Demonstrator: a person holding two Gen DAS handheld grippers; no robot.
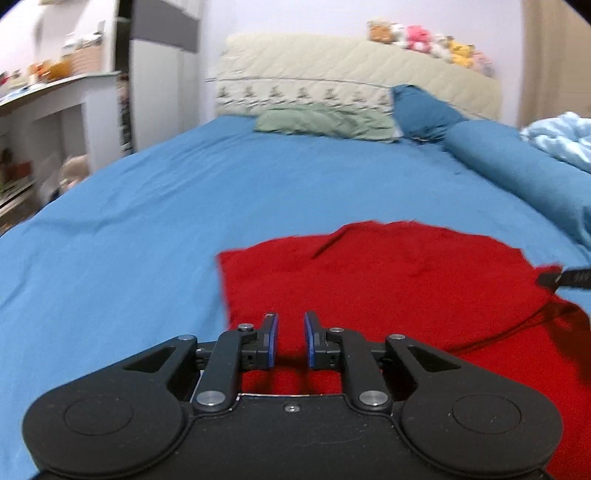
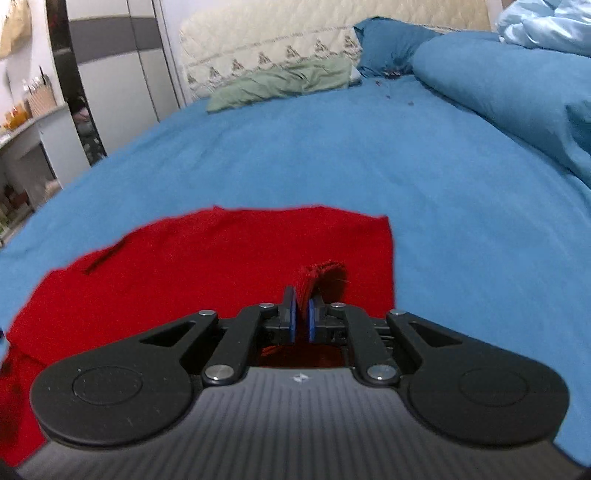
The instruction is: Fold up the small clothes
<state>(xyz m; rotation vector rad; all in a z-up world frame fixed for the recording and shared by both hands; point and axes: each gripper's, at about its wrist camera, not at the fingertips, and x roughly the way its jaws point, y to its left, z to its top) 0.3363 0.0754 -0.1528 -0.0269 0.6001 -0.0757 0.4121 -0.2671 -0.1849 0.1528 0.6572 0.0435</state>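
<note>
A red knit garment (image 1: 388, 280) lies spread on the blue bed sheet (image 1: 147, 221); it also shows in the right wrist view (image 2: 207, 266). My left gripper (image 1: 290, 321) is open and empty, hovering just above the garment's near left part. My right gripper (image 2: 302, 295) is shut on a bunched red edge of the garment (image 2: 323, 275), lifted a little above the flat cloth. The right gripper's tip (image 1: 554, 277) shows at the far right of the left wrist view, holding that edge.
A green pillow (image 1: 325, 122), a blue pillow (image 1: 424, 110) and a rolled blue duvet (image 1: 517, 173) lie at the bed's head and right side. A light-blue blanket (image 2: 546, 26) sits on the duvet. A white shelf unit (image 1: 48, 122) stands left of the bed.
</note>
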